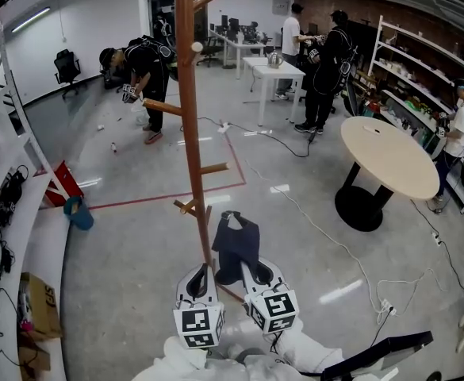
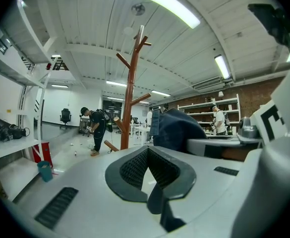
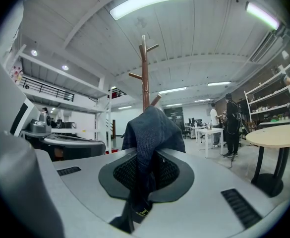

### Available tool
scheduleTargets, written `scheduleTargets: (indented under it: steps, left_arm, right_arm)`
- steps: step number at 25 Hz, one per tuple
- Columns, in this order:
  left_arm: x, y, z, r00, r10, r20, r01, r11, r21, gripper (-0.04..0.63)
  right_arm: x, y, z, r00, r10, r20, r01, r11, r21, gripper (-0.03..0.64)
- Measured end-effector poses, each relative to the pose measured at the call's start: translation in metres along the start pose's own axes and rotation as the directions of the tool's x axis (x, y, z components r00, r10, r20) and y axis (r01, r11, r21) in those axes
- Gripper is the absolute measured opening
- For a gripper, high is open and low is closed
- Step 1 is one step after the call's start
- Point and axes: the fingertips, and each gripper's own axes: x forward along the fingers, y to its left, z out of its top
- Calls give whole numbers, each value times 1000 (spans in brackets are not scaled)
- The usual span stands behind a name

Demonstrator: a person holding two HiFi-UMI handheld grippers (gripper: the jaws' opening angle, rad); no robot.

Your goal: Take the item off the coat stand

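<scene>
Since the job is to get the cloth off the stand, I hold my right gripper [image 3: 145, 176] shut tight on the dark blue cloth [image 3: 152, 133]. The jaws are almost together, and a fold of the cloth is pinched between the black pads. The rest of it puffs up over the top of the jaws, and a thin bit hangs down under them. I grip it in the middle like this so it will not slip out and fall on the floor.

From the head view, the cloth sits right at the tips of that gripper, low down and just beside the bottom of the wooden coat stand [image 1: 187, 117]. It does not look hooked on any peg, so I think it is already free of the stand, but the lowest pegs are close by and the pole hides a little of that spot.

My left gripper [image 2: 147, 175] waits beside the right one, near the pole. Its jaws are only a little apart and have nothing in them. I keep it there so it can help if the cloth slides
</scene>
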Motion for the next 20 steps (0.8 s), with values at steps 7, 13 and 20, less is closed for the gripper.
scheduleTargets:
  steps: [7, 13, 20]
  left_arm:
    - [-4, -2, 9, 1000, -10, 27, 10, 1000, 6, 0]
    - [-22, 12, 10, 999, -10, 31, 9, 1000, 23, 0]
    - [-51, 38, 8, 999, -7, 32, 7, 1000, 15, 0]
  right_arm:
    - [-2, 11, 2, 1000, 10, 5, -10, 1000, -4, 38]
    - [-4, 29, -1, 1000, -16, 2, 16, 1000, 21, 38]
    - [-14, 57, -4, 998, -55, -2, 55, 997, 50, 38]
